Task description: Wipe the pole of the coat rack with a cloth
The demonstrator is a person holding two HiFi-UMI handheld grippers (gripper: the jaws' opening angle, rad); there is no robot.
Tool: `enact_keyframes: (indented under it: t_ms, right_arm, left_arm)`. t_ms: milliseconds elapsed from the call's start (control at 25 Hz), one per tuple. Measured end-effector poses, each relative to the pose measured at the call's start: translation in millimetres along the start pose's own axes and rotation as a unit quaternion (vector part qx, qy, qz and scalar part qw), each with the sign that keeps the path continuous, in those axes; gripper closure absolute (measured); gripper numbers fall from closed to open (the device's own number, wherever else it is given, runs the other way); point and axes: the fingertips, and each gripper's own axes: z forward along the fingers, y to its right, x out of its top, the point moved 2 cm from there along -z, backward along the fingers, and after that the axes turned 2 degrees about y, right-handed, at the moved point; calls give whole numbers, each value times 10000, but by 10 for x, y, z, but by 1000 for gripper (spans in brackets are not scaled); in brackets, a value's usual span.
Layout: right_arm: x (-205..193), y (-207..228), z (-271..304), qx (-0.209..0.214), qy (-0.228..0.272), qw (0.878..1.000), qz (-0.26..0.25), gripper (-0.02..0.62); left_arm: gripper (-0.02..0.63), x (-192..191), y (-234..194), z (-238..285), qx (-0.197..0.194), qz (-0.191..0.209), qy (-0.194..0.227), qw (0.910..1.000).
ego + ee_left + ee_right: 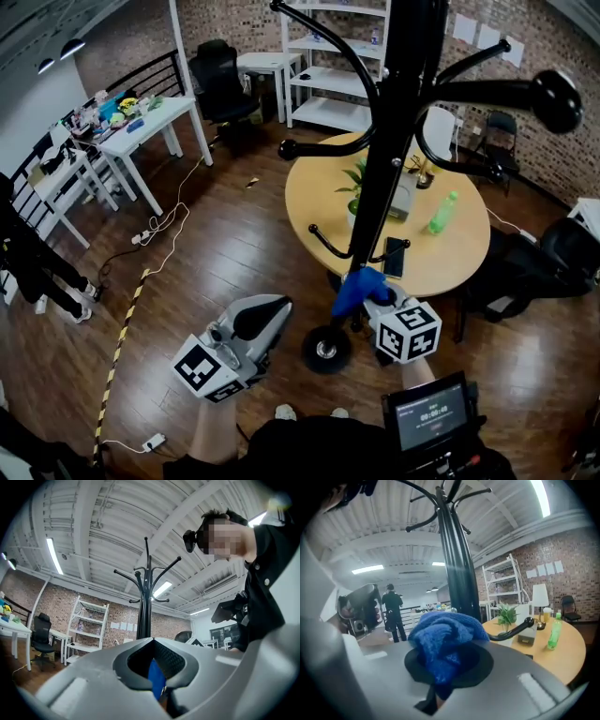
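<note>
Pole (382,169) upright, right gripper (366,296) clamping blue cloth (354,285) at its lower end

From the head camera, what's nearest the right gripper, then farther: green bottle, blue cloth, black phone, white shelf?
1. blue cloth, clamped in the right gripper.
2. black phone, at the near edge of the table.
3. green bottle, farther right on the table.
4. white shelf, at the room's far side.

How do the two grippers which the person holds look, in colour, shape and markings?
The left gripper and the right gripper have smooth, rounded light-grey shells with black padded inner jaw faces. Each carries a white cube printed with black square markers. The person's top is black.
</note>
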Motion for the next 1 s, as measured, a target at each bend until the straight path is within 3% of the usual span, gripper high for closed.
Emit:
enact_keyframes:
  t_ms: [200,440,600,720,840,1000]
  right_arm:
    - [553,-142,-138,-141,977,9946,-324,572]
    - [1776,-484,-383,-31,2375,9673,-887,572]
    - [2659,-631,-735,-276,3328,9350,-1196,574]
    - [3181,-750,-1056,-113,3848,9160,-1127,572]
    - [3386,-1008,-1423,80,4196,8976,-1345,572]
    - [3448,-1550,-1926,926,4809,8544,-1737,572]
  left_arm:
    - [614,144,-44,-86,66,174,148,9997]
    - [614,329,-45,-164,5,389,404,9984]
    - [614,444,-46,-220,-1,505,585,9970]
    - [614,503,-85,-271,84,526,702,9961]
    - [614,540,-106,-328,198,558,789,9951]
    - [614,582,-83,-369,248,587,808,9947]
